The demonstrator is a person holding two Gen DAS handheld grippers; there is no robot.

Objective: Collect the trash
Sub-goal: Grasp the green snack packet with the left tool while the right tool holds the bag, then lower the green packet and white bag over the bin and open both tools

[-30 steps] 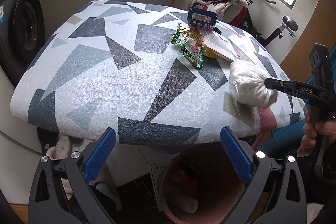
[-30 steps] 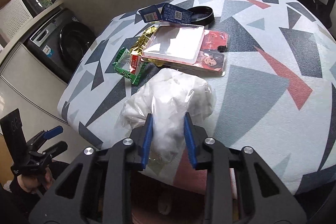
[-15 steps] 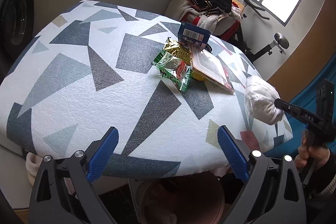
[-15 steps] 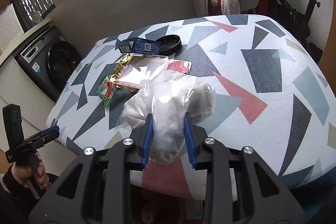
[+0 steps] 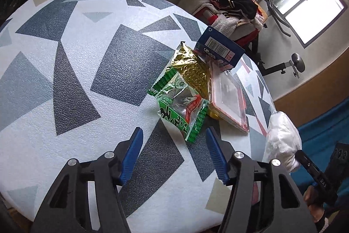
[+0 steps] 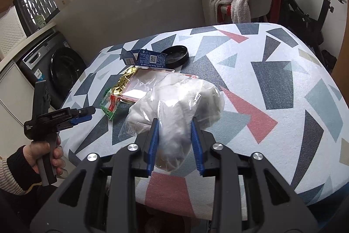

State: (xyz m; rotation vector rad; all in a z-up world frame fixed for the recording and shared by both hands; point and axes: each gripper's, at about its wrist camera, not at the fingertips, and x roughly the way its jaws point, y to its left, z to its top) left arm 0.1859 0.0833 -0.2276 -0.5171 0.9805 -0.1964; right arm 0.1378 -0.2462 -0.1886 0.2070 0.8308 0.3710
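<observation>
- The right gripper (image 6: 174,141) pinches a clear bag of white tissue (image 6: 176,106) at frame centre, not yet binned.
- The left gripper (image 5: 174,154), jaws spread, nears the green snack wrapper (image 5: 181,106).
- A gold wrapper (image 5: 192,71), plastic tray (image 5: 229,99) and blue carton (image 5: 220,47) remain on the table (image 5: 65,80).

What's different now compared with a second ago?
The left gripper, open, has moved from above the bin up over the table toward the green wrapper. The right gripper has lifted the white bag higher, still clamped on it. The other trash hasn't moved.
</observation>
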